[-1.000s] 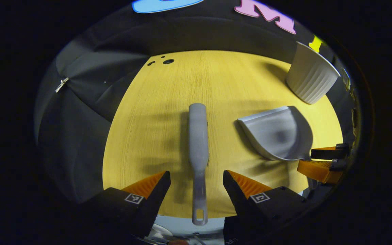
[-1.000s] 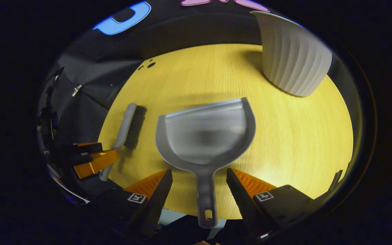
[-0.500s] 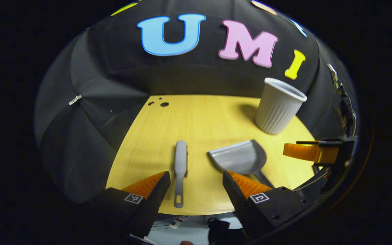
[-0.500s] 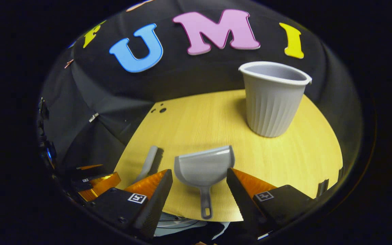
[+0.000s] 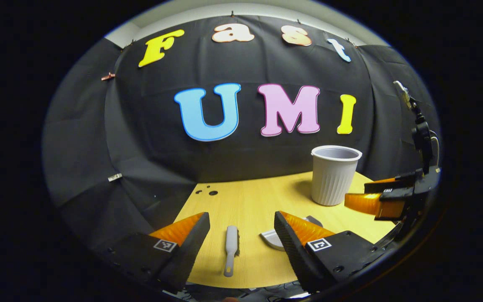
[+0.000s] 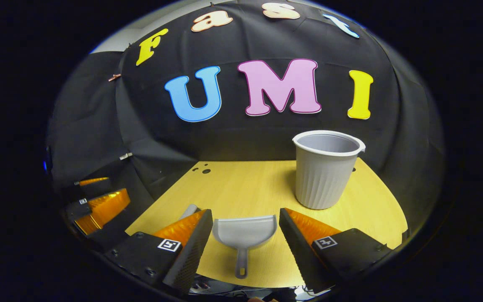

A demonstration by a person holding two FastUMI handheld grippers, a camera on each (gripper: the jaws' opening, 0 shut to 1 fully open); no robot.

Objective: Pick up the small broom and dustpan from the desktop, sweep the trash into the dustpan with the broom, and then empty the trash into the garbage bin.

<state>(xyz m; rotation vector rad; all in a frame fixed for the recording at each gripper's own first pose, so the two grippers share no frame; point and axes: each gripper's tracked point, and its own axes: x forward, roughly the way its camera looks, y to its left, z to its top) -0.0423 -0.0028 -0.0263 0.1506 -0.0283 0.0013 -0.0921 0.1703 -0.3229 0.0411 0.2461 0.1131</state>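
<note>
One broom [image 5: 231, 247], one dustpan [image 6: 243, 235] and one bin [image 6: 324, 170] sit on the table [image 6: 245, 188]. In the left gripper view, the left gripper [image 5: 241, 235] hangs above the near edge with its two fingers spread apart, holding nothing; the broom lies flat between them, handle toward the camera, and the dustpan [image 5: 273, 239] lies just right of it, partly hidden by the right finger. The bin [image 5: 333, 174] stands upright at the far right. In the right gripper view, the right gripper [image 6: 245, 237] is likewise spread and empty, the dustpan lying between its fingers, handle nearest. Three dark spots [image 6: 201, 170] mark the far left of the table.
</note>
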